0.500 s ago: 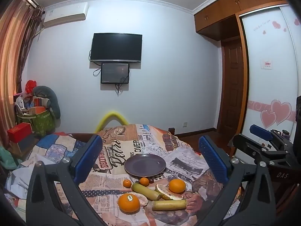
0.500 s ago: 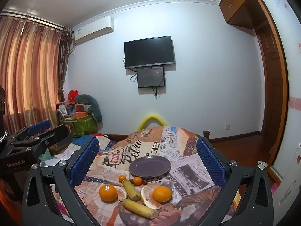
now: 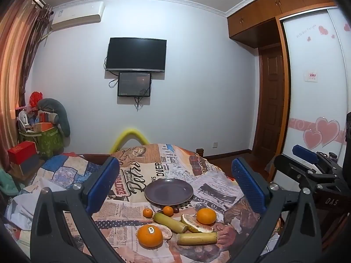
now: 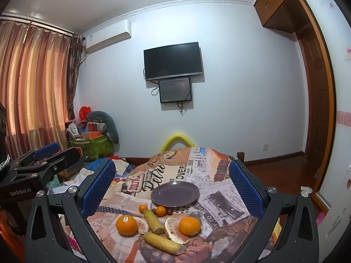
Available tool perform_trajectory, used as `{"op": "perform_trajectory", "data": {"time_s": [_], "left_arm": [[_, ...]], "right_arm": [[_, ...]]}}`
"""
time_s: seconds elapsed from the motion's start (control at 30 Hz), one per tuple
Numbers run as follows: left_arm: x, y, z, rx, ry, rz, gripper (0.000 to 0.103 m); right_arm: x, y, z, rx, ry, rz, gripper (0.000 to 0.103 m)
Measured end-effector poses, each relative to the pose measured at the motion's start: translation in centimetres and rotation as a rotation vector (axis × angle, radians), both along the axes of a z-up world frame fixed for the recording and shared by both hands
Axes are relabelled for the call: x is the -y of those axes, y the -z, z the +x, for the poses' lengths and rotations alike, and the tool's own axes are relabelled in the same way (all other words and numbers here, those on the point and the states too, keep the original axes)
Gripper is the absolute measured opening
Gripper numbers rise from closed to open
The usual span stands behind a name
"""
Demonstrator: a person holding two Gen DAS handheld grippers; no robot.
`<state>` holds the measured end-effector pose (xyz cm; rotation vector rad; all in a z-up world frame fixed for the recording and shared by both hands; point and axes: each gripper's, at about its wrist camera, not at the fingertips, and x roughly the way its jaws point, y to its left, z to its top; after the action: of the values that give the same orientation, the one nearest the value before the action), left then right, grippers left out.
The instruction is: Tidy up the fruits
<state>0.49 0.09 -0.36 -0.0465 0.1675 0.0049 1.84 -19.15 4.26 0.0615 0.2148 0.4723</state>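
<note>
left wrist view: left gripper jaws spread wide, nothing between the blue pads, aimed slightly down at the newspaper-print cloth covering the table. right gripper likewise wide and empty, side by side with the left.

fruit sits ahead of and below both grippers, well apart from the pads. round dark purple plate lies bare, just beyond the fruit. cluster: stickered large orange at near left, second large orange at right, two small tangerines beside the plate rim, pale pomelo wedge in the middle.

two cut yellow-green banana pieces: the near one lies crosswise to the left gripper, the other diagonal. judgement: stickered orange is nearer the left hand, plain orange nearer the right; either banana piece needs jaws across its short axis.
</note>
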Motion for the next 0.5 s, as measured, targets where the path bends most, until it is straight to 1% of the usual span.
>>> {"op": "perform_trajectory", "data": {"time_s": [0.17, 0.5], "left_arm": [[0.02, 0.2, 0.21, -0.006, 0.006, -0.005, 0.103], [-0.03, 0.25, 0.35, -0.008, 0.003, -0.007, 0.103]], "right_arm": [[0.07, -0.4, -0.11, -0.003, 0.0, 0.007, 0.103], [0.38, -0.28, 0.01, -0.005, -0.002, 0.013, 0.103]]}}
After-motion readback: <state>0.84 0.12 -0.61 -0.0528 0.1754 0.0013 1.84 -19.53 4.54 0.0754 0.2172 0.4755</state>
